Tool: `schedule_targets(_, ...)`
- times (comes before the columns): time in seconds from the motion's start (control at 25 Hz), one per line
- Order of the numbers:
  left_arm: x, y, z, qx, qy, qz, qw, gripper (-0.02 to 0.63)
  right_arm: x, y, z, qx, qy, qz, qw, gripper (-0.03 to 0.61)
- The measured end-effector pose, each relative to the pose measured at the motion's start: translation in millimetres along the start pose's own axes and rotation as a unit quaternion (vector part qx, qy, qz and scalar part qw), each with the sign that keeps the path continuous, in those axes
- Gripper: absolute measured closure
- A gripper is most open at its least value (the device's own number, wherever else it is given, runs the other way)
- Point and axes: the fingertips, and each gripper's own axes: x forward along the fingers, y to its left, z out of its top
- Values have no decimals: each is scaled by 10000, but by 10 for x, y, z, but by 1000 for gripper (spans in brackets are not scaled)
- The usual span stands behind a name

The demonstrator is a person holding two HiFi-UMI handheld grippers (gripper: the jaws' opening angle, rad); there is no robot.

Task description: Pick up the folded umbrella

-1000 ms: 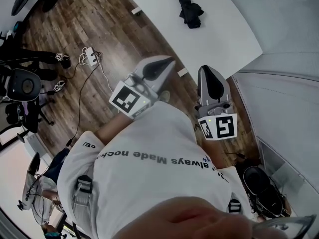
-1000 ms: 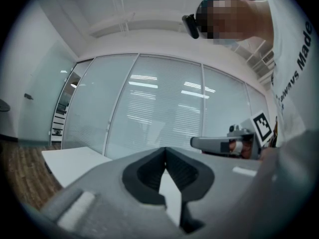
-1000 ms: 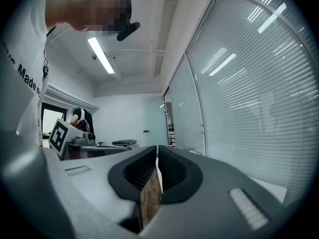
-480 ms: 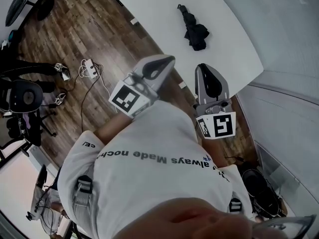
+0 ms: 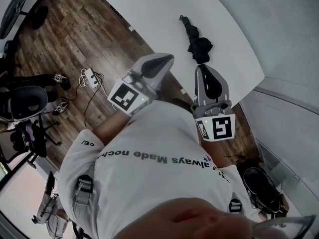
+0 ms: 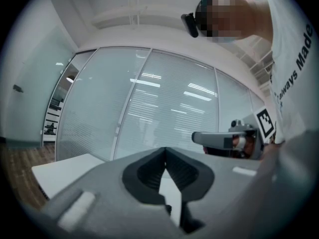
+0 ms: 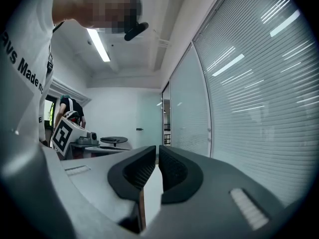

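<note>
The folded black umbrella [image 5: 196, 40] lies on the white table [image 5: 149, 9], its handle pointing to the far side. My left gripper [image 5: 164, 60] is shut and empty over the wooden floor, just short of the table's near edge. In the left gripper view its jaws [image 6: 165, 152] meet at the tips with nothing between them. My right gripper [image 5: 202, 68] is shut too, its tip at the table's near edge just below the umbrella. Its jaws [image 7: 157, 151] stand together and empty. The umbrella shows in neither gripper view.
A power strip with cables [image 5: 88, 75] lies on the wooden floor at the left, near office chairs [image 5: 24, 99]. Glass walls with blinds [image 7: 249, 83] run along the right. A black chair [image 5: 263, 189] stands at the lower right. Another person [image 7: 69, 109] stands far back.
The table and umbrella have slid down and nearer in the head view as I walk towards them. Both grippers stay shut and held out in front as before.
</note>
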Motion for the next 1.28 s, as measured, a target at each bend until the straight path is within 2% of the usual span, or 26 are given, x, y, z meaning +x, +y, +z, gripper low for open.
schedule_targets(0.24, 200, 141, 17, -30, -70, -75, 9999, 614, 157, -202, -41, 6, 46, -70, 10000, 560)
schedule_targets(0.8, 574, 19, 1, 112, 66, 0, 9999, 614, 74, -601, 41, -215, 81, 51, 9997, 541)
schedule_targets(1.0, 648, 40, -61, 102, 125, 79, 9998, 614, 171, -801, -260, -244, 500, 113, 9984, 481)
schedule_targets(1.28, 685, 121, -187, 53, 192, 221, 9996, 614, 377, -1127, -970, -429, 1559, 125, 9868, 386)
